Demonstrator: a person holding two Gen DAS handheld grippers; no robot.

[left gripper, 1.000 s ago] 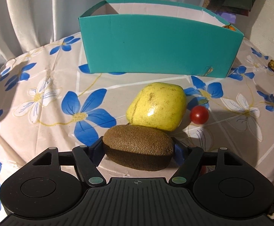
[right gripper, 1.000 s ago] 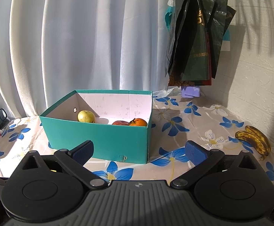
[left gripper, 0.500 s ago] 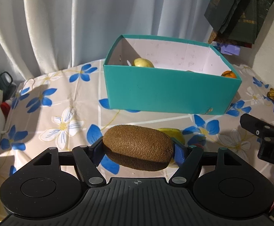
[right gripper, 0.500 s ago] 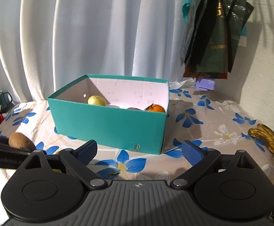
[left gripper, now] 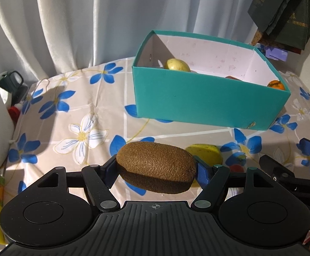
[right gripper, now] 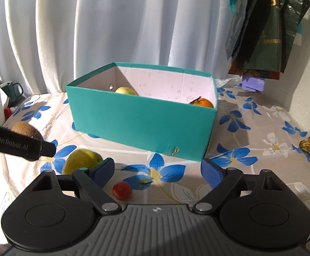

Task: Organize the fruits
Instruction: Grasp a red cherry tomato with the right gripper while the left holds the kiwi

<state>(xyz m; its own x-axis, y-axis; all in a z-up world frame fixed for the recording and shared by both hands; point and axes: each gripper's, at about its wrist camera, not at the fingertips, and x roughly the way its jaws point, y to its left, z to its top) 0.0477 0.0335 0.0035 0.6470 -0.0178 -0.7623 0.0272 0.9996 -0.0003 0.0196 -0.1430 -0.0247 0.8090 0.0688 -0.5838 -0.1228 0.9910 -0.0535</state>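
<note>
Left gripper [left gripper: 156,168] jaws clamped on kiwi [left gripper: 156,166], held above counter [left gripper: 90,111], teal box [left gripper: 208,104] ahead w/ fruit inside, right gripper [right gripper: 157,168] jaws wide apart, cherry tomato [right gripper: 122,189] between them, yellow fruit [right gripper: 81,161] just past left jaw

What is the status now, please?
Left hand-held gripper shut on kiwi, airborne. Right hand-held gripper open, empty. Teal box ahead, path clear.

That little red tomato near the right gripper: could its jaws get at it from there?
Probably yes. The right gripper is open and empty, and the tomato lies on the cloth just below its jaws with nothing over it; the yellow fruit sits off to the side.
</note>
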